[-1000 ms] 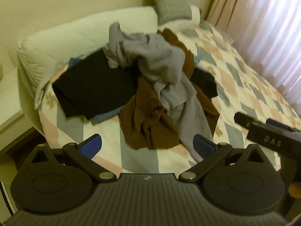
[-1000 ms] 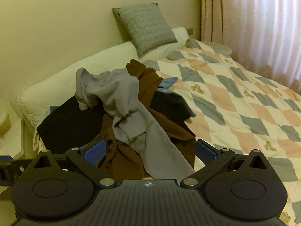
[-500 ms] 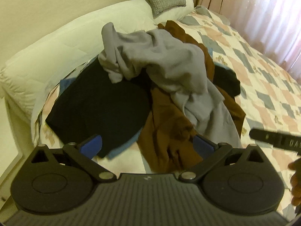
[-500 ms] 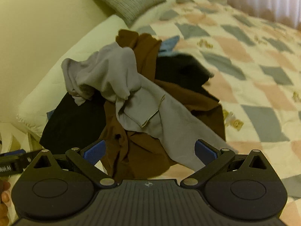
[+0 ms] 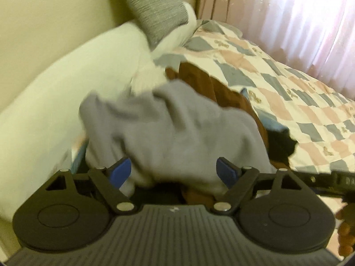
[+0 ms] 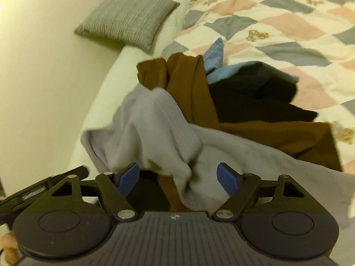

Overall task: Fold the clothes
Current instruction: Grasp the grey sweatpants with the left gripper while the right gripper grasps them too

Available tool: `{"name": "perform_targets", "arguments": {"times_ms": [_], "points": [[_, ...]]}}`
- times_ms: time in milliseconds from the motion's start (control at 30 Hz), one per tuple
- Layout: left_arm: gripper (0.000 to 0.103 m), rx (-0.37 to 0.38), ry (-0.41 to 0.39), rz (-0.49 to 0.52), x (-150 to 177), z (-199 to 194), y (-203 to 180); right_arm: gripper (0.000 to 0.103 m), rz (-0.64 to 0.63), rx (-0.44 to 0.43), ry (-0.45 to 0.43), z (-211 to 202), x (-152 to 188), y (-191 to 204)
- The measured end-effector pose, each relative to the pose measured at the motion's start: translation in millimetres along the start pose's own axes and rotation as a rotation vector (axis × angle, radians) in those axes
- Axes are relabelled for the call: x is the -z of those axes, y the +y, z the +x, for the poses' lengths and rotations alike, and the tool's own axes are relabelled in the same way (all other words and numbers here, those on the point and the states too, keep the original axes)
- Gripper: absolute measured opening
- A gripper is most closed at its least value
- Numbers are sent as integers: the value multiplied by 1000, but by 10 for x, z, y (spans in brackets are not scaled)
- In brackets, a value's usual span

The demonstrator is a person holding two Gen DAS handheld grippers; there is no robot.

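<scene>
A pile of clothes lies on the bed, with a crumpled grey garment point(image 5: 177, 128) point(image 6: 155, 137) on top. A brown garment point(image 5: 224, 88) point(image 6: 195, 97), a black one point(image 6: 255, 95) and a light blue one point(image 6: 216, 52) lie under and behind it. My left gripper point(image 5: 174, 169) is down at the grey garment, its jaws closing with grey cloth bulging between the blue pads, which stand apart from each other. My right gripper point(image 6: 178, 177) is also at the grey garment, jaws closing around a fold of it, pads not pressing. The right gripper's black body point(image 5: 321, 179) shows at the left wrist view's right edge.
The bed has a patchwork quilt point(image 5: 299, 93) point(image 6: 288, 22) of pink, grey and cream. A long white bolster point(image 5: 55, 102) point(image 6: 95, 119) runs along the cream wall, with a grey striped cushion point(image 6: 128, 20) point(image 5: 155, 6) leaning on it. Pink curtains point(image 5: 299, 22) hang beyond the bed.
Both grippers have moved in and down onto the pile, so the grey garment now fills the space between their pads. Both pairs of jaws have narrowed.
</scene>
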State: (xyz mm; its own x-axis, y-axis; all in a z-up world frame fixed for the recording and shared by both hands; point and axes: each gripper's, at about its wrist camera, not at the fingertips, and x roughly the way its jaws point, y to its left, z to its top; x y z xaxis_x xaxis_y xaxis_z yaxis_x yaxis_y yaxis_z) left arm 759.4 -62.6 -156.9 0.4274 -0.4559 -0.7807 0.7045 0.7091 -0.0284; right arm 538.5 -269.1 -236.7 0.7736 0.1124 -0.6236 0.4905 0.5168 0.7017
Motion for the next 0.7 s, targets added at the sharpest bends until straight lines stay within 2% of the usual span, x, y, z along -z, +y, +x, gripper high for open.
{"name": "perform_targets", "arguments": {"times_ms": [67, 100, 233, 333, 433, 500, 567, 600, 633, 667, 700], "points": [[74, 16, 2, 10, -189, 183, 40, 73, 20, -8, -10, 93, -79, -13], [73, 27, 1, 15, -289, 272, 55, 69, 27, -11, -14, 138, -116, -18], [73, 36, -1, 55, -644, 665, 49, 62, 20, -22, -35, 304, -305, -14], [76, 32, 51, 35, -822, 1038, 71, 62, 15, -35, -60, 415, -444, 5], [80, 68, 112, -15, -878, 1359, 118, 66, 20, -47, -68, 549, -552, 7], [80, 102, 149, -61, -874, 1533, 151, 71, 33, -64, -65, 625, -588, 5], [75, 136, 167, -114, -833, 1633, 192, 74, 46, -84, -57, 711, -615, -3], [69, 152, 171, -141, -809, 1673, 215, 74, 53, -89, -44, 764, -617, -3], [47, 159, 173, -164, -785, 1688, 242, 73, 58, -88, -30, 814, -612, -2], [23, 165, 175, -186, -761, 1701, 269, 65, 57, -89, -14, 854, -601, 6], [16, 182, 168, -213, -730, 1669, 311, 40, 41, -87, 4, 878, -581, 28]]}}
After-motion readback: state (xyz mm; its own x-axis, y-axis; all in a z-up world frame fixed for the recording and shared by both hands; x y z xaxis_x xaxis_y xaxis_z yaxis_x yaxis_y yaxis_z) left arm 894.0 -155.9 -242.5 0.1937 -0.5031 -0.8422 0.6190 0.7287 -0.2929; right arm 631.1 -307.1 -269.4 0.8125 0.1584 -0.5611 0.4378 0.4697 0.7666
